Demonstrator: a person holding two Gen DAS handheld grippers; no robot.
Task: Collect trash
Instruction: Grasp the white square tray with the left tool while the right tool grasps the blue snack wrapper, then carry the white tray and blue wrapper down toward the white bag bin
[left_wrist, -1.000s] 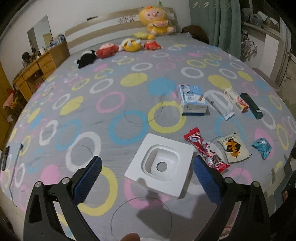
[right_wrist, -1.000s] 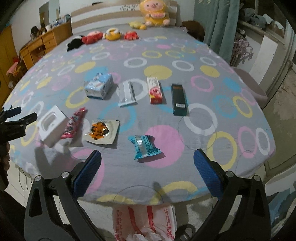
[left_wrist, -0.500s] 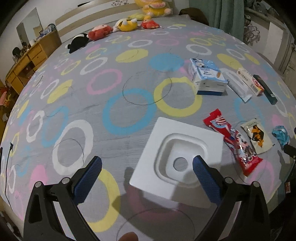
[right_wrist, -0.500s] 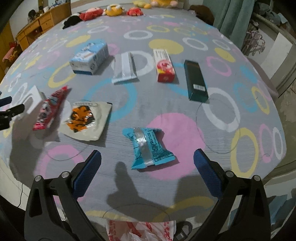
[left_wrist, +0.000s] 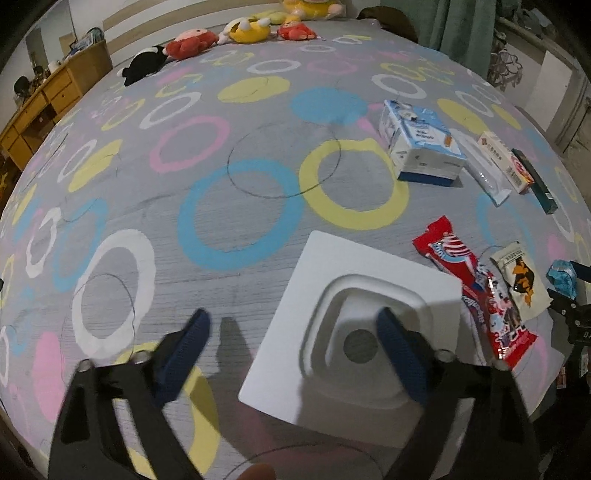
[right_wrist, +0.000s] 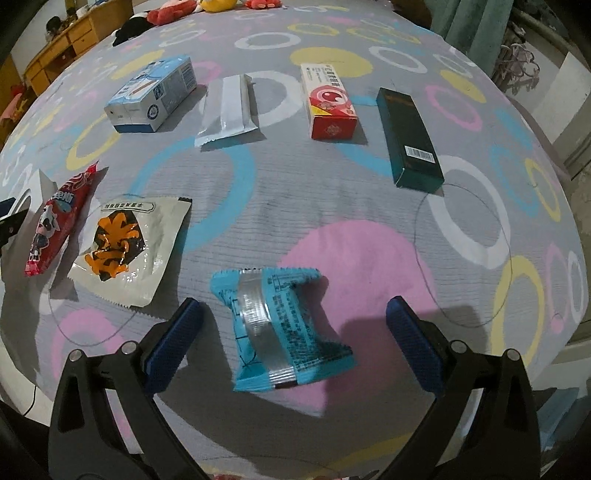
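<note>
- On the bed (left_wrist: 258, 206), under a grey cover printed with coloured rings, the trash lies in two loose rows along the near edge.
- Left hand-held gripper (left_wrist: 291, 339): jaws apart and gripping nothing; they have just been closing. The white square tray (left_wrist: 332, 266) lies directly below and ahead. One pad sits over its recessed centre, the other over bare cover beside its edge, so the tray's near-left edge stands between the pads; contact cannot be confirmed.
- Right hand-held gripper (right_wrist: 293, 332): jaws wide, nothing held. The blue wrapper (right_wrist: 280, 328) lies between the two pads, clear of both.
- Blue wrapper: long axis runs roughly away from the camera, slightly slanted, so the pads face its long sides. Judgement: a short descent and closure should suffice.
- Nearer hand: right for the blue wrapper, left for the white tray. The red wrapper (right_wrist: 59, 221) and the white sachet with orange print (right_wrist: 125, 247) lie between the two hands.
- Far row, seen from the right wrist: blue-and-white carton (right_wrist: 155, 96), silver pouch (right_wrist: 229, 110), red-and-white box (right_wrist: 328, 103), dark green box (right_wrist: 410, 140).
- Writing: a barcode label shows on the dark green box; small print on the blue wrapper and characters on the sachet and red box are too small to read. No brand is legible.
</note>
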